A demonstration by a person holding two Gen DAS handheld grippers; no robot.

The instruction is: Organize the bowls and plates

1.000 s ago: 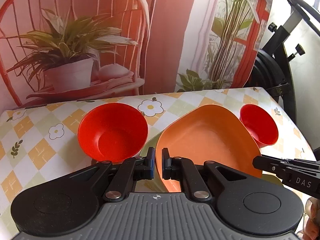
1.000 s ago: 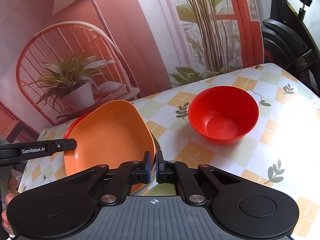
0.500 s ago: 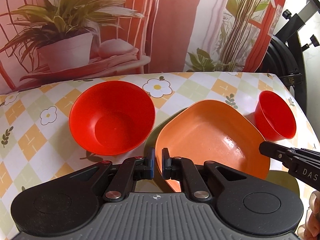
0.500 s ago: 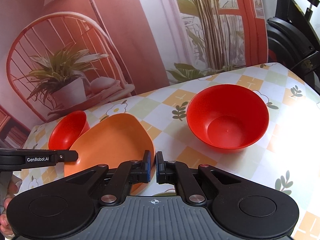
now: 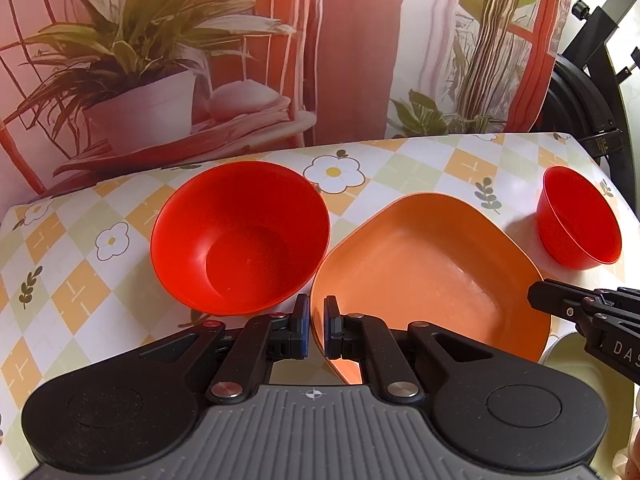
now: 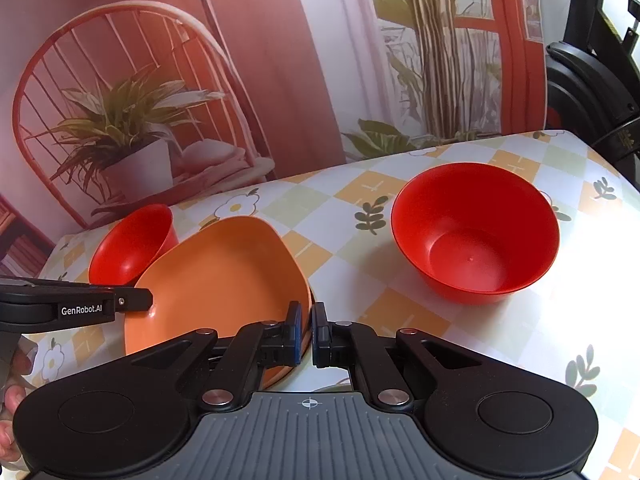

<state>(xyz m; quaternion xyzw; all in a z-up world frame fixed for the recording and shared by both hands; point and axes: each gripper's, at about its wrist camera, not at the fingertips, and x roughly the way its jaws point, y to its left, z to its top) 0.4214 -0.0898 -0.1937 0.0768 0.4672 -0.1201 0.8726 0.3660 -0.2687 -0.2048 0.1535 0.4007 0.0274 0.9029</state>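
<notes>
Pale dish [image 5: 576,364] mostly hidden behind orange plate [image 5: 424,272]

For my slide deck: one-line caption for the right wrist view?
Right hand-held gripper pinching the orange plate's rim, a red bowl on either side.

Bright daylight enters from the right, washing the checked tablecloth [image 6: 580,308] almost white on that side in both wrist views. Glare streaks the wet-looking floor of the orange plate [image 5: 432,276], and a soft sheen lies inside the near red bowl [image 6: 476,236]. Shadows are short and soft, falling left of the dishes. Fisheye distortion bows the table's far edge and bends the printed backdrop [image 5: 352,48] at the frame borders. Focus is sharp mid-frame, softer toward the corners.
</notes>
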